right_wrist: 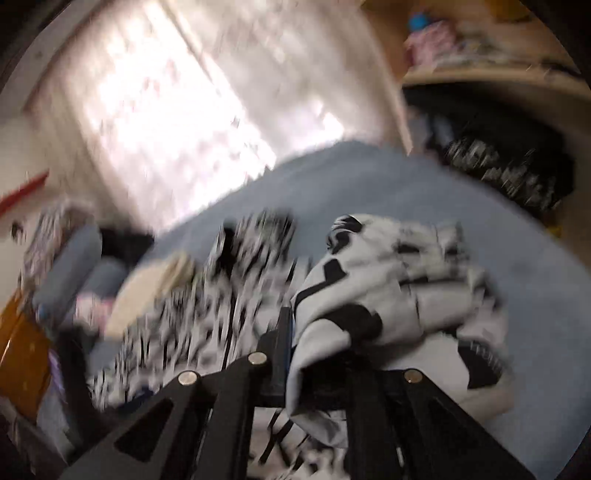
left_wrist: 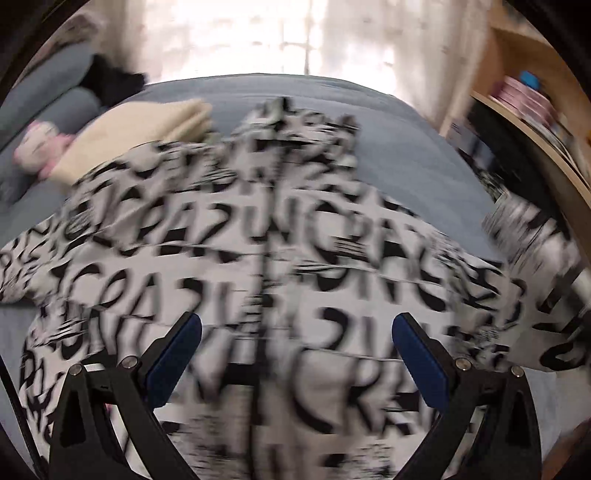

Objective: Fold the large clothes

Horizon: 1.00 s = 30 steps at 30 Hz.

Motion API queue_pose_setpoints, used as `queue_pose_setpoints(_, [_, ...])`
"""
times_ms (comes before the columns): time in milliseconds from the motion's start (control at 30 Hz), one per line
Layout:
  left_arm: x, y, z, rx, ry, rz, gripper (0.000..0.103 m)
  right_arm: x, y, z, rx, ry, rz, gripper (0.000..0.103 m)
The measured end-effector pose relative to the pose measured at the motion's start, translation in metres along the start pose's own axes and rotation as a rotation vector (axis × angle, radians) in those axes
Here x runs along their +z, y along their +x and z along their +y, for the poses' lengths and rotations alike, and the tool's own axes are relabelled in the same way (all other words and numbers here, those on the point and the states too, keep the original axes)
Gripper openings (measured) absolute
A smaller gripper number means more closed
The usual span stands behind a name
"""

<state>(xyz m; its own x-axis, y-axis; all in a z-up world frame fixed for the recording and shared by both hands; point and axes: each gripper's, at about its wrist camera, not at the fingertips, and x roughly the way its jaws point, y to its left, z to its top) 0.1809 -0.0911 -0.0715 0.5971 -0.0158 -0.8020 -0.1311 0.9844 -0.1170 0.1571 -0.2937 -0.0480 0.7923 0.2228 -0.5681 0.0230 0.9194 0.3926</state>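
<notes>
A large white garment printed with black lettering (left_wrist: 266, 236) lies spread on a blue-grey bed (left_wrist: 399, 155), a dark seam running down its middle. My left gripper (left_wrist: 295, 332) is open just above its near part, blue pads (left_wrist: 177, 354) wide apart, holding nothing. My right gripper (right_wrist: 317, 332) is shut on a bunched fold of the same garment (right_wrist: 369, 280), which drapes over and hides the right finger. Both views are blurred by motion.
A folded cream cloth (left_wrist: 147, 133) and a pink soft toy (left_wrist: 40, 147) lie at the bed's far left by grey pillows (left_wrist: 44, 110). A wooden shelf unit (left_wrist: 524, 96) stands on the right. A bright curtained window (left_wrist: 280, 33) is behind the bed.
</notes>
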Motion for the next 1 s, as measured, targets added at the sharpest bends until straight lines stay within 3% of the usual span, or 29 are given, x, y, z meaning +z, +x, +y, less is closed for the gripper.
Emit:
queue_pose_setpoints(167, [-0.005, 0.009, 0.040, 0.028, -0.044, 0.047, 0.102, -0.060, 0.073, 0.009, 0.071, 0.071, 0.302, 0.039])
queue_pose_setpoints(267, [-0.011, 0.014, 0.047, -0.010, -0.058, 0.090, 0.102, -0.086, 0.080, 0.011, 0.075, 0.111, 0.367, 0.040])
queue_pose_setpoints(400, [-0.014, 0.024, 0.038, -0.076, -0.043, 0.138, 0.102, -0.096, 0.057, 0.007, 0.087, 0.119, 0.350, 0.040])
queue_pose_setpoints(533, [-0.016, 0.024, 0.024, -0.123, 0.000, 0.140, 0.102, -0.091, 0.031, 0.005, 0.068, 0.033, 0.321, 0.050])
queue_pose_setpoints(600, [-0.018, 0.023, 0.015, -0.138, 0.037, 0.141, 0.102, -0.088, 0.019, 0.002, 0.051, 0.013, 0.309, 0.050])
queue_pose_setpoints(733, [-0.025, 0.020, -0.011, -0.160, 0.133, 0.142, 0.102, -0.087, -0.007, -0.024, 0.042, 0.099, 0.247, 0.050])
queue_pose_setpoints(933, [-0.040, 0.028, -0.061, -0.191, 0.275, 0.179, 0.102, -0.081, -0.019, -0.053, -0.079, 0.172, 0.176, 0.050])
queue_pose_setpoints(1000, [-0.045, 0.030, -0.074, -0.186, 0.315, 0.182, 0.102, -0.079, -0.024, -0.066, -0.078, 0.218, 0.158, 0.050])
